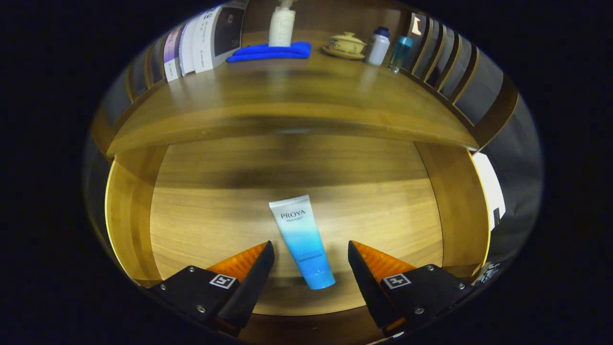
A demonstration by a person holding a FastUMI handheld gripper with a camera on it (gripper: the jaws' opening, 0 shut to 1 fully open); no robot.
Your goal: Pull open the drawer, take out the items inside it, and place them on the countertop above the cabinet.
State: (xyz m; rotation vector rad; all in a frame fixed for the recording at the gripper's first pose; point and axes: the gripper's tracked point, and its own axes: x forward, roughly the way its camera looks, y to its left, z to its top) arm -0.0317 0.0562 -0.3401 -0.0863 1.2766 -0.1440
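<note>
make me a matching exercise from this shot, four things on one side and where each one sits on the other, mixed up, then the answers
Things:
1. tube
2. blue cloth
3. lidded cup
4. gripper

Places:
A. on a saucer on the countertop, beside a white bottle
B. lying flat on the open drawer's floor
C. open above the drawer, one finger on each side of the tube, touching nothing
D. folded on the countertop under a pump bottle

Pairs: 1-B, 2-D, 3-A, 4-C
</note>
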